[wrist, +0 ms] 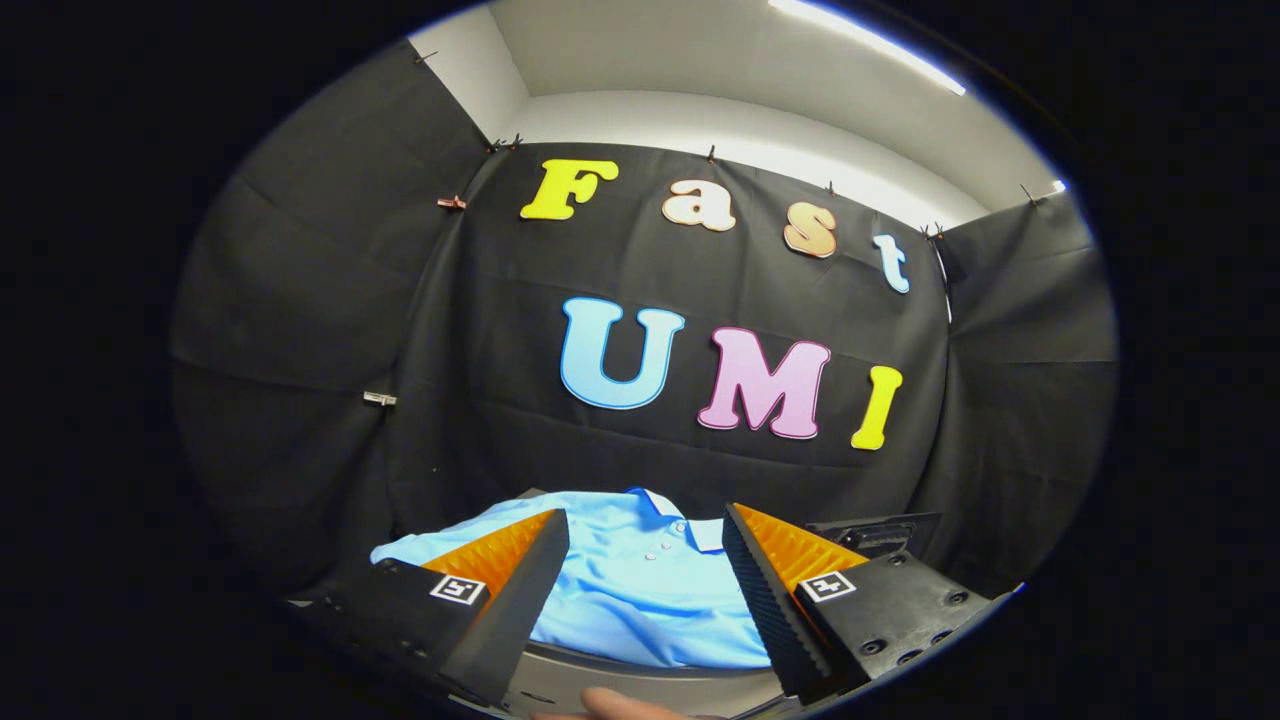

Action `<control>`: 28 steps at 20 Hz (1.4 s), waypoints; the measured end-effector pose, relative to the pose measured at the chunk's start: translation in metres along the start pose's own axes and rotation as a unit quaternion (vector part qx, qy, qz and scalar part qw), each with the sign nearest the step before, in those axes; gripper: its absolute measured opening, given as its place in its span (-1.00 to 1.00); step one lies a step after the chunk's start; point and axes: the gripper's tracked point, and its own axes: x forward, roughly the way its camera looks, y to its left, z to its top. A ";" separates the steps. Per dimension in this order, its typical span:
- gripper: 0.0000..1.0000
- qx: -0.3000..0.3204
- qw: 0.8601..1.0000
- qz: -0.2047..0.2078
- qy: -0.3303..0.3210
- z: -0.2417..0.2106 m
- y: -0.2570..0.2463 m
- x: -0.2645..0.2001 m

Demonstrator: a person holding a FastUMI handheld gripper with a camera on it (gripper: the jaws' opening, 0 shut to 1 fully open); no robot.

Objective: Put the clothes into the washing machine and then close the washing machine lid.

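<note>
Two fingers of the claw (645,560) stand wide apart, gripping nothing. Ahead of them and showing between them, a light blue polo shirt (640,590) lies spread out flat, collar and buttons facing up.

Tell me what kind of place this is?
Likely a staged recording booth, not a home: black cloth wall clipped up all round, bare ceiling with strip light above. The open gripper points at a light blue polo shirt lying on a grey surface.

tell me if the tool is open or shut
Open: the tool has its fingers spread apart, pressing nothing, with the light blue shirt lying between and beyond them.
</note>
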 end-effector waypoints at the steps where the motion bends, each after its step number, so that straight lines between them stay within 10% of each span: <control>1: 0.95 0.000 1.000 0.003 0.008 -0.004 0.001 0.002; 12: 0.90 0.000 0.993 0.034 0.117 -0.040 0.004 0.060; 23: 0.90 0.070 0.937 0.029 0.342 -0.135 -0.003 0.101; 28: 0.88 0.079 0.934 0.031 0.346 -0.137 -0.005 0.103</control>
